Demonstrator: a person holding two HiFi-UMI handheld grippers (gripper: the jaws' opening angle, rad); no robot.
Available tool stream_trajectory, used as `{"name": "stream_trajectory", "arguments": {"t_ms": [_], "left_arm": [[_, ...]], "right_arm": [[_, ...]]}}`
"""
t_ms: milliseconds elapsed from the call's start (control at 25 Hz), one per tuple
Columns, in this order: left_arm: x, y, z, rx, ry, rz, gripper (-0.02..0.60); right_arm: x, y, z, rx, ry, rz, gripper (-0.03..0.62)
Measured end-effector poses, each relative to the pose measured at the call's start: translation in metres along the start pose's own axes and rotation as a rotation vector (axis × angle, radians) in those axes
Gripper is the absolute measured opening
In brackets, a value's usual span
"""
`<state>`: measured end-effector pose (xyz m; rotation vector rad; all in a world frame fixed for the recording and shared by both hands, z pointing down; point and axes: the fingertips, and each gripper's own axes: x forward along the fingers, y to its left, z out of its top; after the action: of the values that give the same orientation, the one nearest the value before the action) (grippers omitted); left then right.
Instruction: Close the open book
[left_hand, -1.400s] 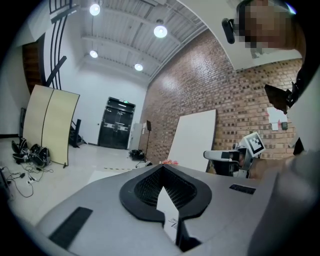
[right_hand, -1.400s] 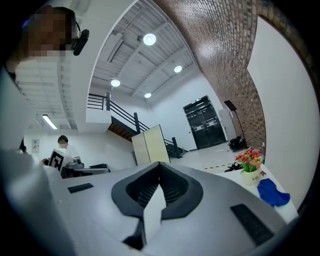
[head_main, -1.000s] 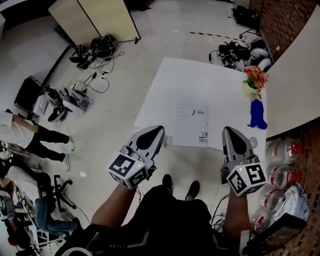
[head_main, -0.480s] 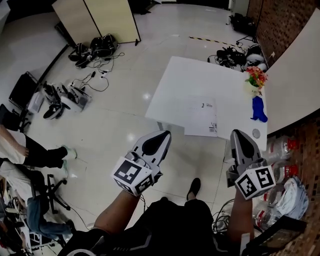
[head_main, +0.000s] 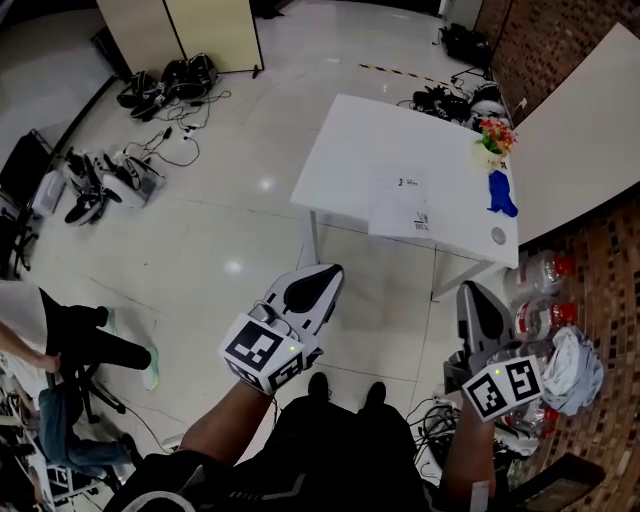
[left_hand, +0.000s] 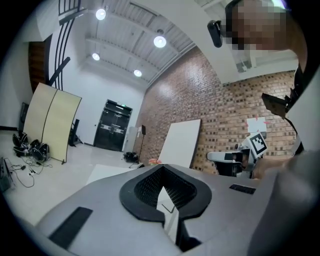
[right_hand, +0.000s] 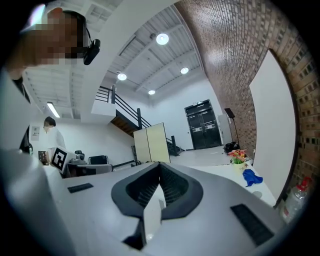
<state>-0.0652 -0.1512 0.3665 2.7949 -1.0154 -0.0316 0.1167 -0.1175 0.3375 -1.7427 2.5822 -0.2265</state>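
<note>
The book (head_main: 400, 205) lies flat on the white table (head_main: 350, 150), its white cover up, near the table's near edge. Both grippers hover over the floor well short of the table, pointing toward it. In the head view my left gripper (head_main: 325, 272) is shut with nothing in it, and my right gripper (head_main: 470, 290) is shut and empty too. In the left gripper view the gripper (left_hand: 162, 187) has its jaws together and the table (left_hand: 107, 172) shows far beyond. In the right gripper view the gripper (right_hand: 160, 185) is likewise shut, with the table (right_hand: 235, 172) ahead.
A flower pot (head_main: 492, 140), a blue cloth (head_main: 500, 195) and a small round disc (head_main: 499, 236) sit at the table's right end. Water bottles (head_main: 540, 300) stand by the brick wall on the right. Cables and gear (head_main: 130, 170) lie on the floor at left, near a seated person (head_main: 70, 340).
Both grippers have drawn back from the table, which now sits farther off and higher in the head view. The book stays flat where it was. Both grippers remain shut.
</note>
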Motion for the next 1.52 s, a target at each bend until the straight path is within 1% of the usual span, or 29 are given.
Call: {"name": "stream_trajectory", "arguments": {"t_ms": [120, 200, 280, 400, 560, 680, 800, 920, 1080, 1240, 1360, 1440, 1520], "left_arm": [[-0.007, -0.026, 0.002, 0.019, -0.006, -0.002, -0.005], [-0.01, -0.046, -0.002, 0.034, 0.011, 0.013, -0.005], [-0.014, -0.069, -0.004, 0.025, 0.019, 0.033, -0.005], [-0.014, -0.11, -0.004, 0.02, 0.005, 0.041, -0.005], [-0.01, -0.166, -0.007, 0.013, -0.009, 0.057, -0.005], [-0.023, -0.196, -0.003, 0.046, -0.004, 0.057, -0.005], [-0.052, -0.204, -0.003, 0.057, 0.006, 0.084, -0.005], [-0.087, -0.208, -0.007, 0.061, 0.007, 0.096, -0.005], [-0.137, -0.212, -0.011, 0.07, -0.01, 0.06, -0.005], [-0.191, -0.209, -0.017, 0.084, 0.0, 0.006, -0.005], [-0.219, -0.2, -0.013, 0.062, -0.029, 0.02, -0.005], [-0.233, -0.202, -0.008, 0.058, -0.047, 0.022, -0.005], [-0.242, -0.211, -0.007, 0.062, -0.048, 0.013, -0.005]], "right_arm": [[-0.024, 0.003, -0.002, -0.007, -0.007, 0.016, 0.0], [-0.044, 0.002, -0.004, -0.001, -0.013, 0.028, 0.0], [-0.068, 0.001, -0.004, 0.0, -0.017, 0.045, 0.0], [-0.103, -0.002, -0.004, -0.01, -0.019, 0.084, 0.0], [-0.151, -0.02, -0.009, -0.014, -0.009, 0.117, 0.0], [-0.175, -0.024, -0.01, -0.003, -0.024, 0.119, 0.0], [-0.191, -0.009, -0.009, -0.009, -0.037, 0.123, 0.0], [-0.205, 0.017, -0.007, -0.028, -0.041, 0.118, 0.0], [-0.224, 0.062, -0.006, -0.042, -0.053, 0.077, 0.0], [-0.242, 0.113, -0.015, -0.009, -0.05, 0.04, 0.0], [-0.251, 0.14, -0.02, 0.021, -0.044, 0.02, 0.0], [-0.261, 0.152, -0.019, 0.009, -0.038, 0.012, 0.0], [-0.272, 0.16, -0.019, -0.004, -0.036, 0.01, 0.0]]}}
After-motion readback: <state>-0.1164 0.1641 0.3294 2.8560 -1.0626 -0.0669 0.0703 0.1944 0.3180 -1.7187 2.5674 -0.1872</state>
